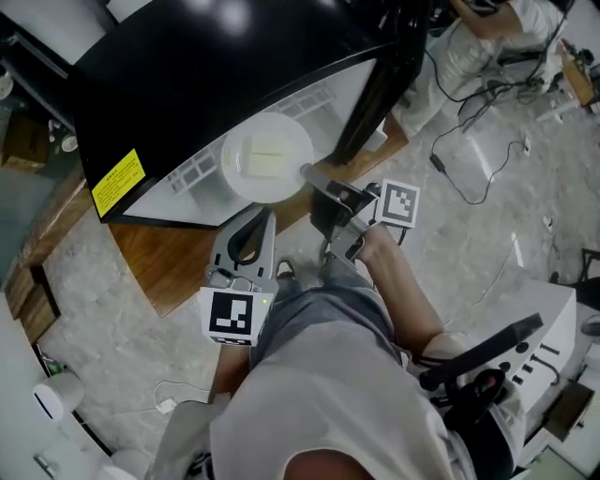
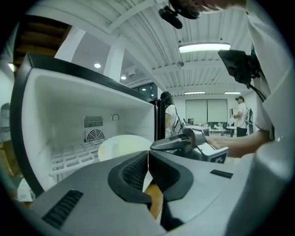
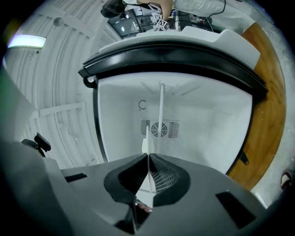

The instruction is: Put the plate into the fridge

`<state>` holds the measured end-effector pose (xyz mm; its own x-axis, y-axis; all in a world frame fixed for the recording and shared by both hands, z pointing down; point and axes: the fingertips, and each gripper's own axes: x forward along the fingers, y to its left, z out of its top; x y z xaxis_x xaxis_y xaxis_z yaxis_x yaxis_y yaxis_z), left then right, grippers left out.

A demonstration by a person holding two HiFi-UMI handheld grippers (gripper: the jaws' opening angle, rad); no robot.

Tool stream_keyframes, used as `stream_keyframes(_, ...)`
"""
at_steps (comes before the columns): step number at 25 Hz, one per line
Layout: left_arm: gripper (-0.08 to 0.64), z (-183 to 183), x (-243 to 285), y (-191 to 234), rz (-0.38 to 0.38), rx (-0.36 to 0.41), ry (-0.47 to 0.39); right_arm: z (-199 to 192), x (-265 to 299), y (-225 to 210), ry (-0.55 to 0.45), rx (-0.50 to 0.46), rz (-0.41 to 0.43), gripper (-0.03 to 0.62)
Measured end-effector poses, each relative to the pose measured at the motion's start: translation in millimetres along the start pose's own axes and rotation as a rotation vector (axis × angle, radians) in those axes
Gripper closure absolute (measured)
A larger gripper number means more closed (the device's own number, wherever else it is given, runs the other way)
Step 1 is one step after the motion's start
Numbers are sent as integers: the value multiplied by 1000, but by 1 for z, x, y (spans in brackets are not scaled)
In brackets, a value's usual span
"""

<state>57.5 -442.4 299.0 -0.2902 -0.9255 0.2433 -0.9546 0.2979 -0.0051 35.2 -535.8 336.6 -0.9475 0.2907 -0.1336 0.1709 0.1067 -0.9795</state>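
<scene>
The white plate [image 1: 267,155], with a pale slab of food on it, hangs in front of the open black fridge [image 1: 187,66], level with its white inside. My right gripper [image 1: 309,174] is shut on the plate's near right rim. In the right gripper view the plate [image 3: 161,110] shows edge-on as a thin white line between the closed jaws [image 3: 147,159], in front of the fridge's fan vent [image 3: 159,129]. My left gripper [image 1: 262,220] is shut and holds nothing, just below the plate. In the left gripper view its jaws [image 2: 148,156] meet, with the plate [image 2: 122,146] and right gripper [image 2: 184,142] beyond.
The fridge stands on a wooden platform [image 1: 187,267] over a pale stone floor. A wire shelf [image 2: 73,159] lies low inside the fridge. Cables [image 1: 478,141] trail over the floor at the right, a person [image 1: 483,28] is at the top right, and equipment [image 1: 525,375] stands at the lower right.
</scene>
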Motion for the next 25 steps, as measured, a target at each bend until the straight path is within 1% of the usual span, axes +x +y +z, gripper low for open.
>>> stream_keyframes(2, 540, -1, 11, 1, 19, 8, 21, 12, 21, 0, 27, 19, -13, 568)
stream_keyframes(5, 540, -7, 28, 4, 34, -35, 35, 22, 45, 1, 51, 70, -18, 568)
stream_keyframes(7, 540, -11, 33, 7, 56, -61, 29, 20, 54, 1, 76, 84, -26, 568)
stream_keyframes(10, 540, -11, 39, 13, 78, -132, 4, 15, 61, 3, 98, 133, -30, 568)
stream_keyframes(12, 540, -10, 43, 20, 108, -149, 2, 14, 63, 4, 110, 171, -25, 568)
stream_keyframes(13, 540, -9, 46, 24, 126, -148, 2, 14, 65, 4, 121, 172, -26, 568)
stream_keyframes(16, 540, -8, 52, 36, 162, -149, 1, 13, 70, 5, 170, 122, -47, 568)
stream_keyframes(20, 540, -10, 56, 39, 178, -172, -8, 10, 69, 6, 231, 34, -60, 566)
stream_keyframes(25, 540, -8, 52, 61, 193, -208, -21, -6, 76, 20, 323, -27, 25, 568)
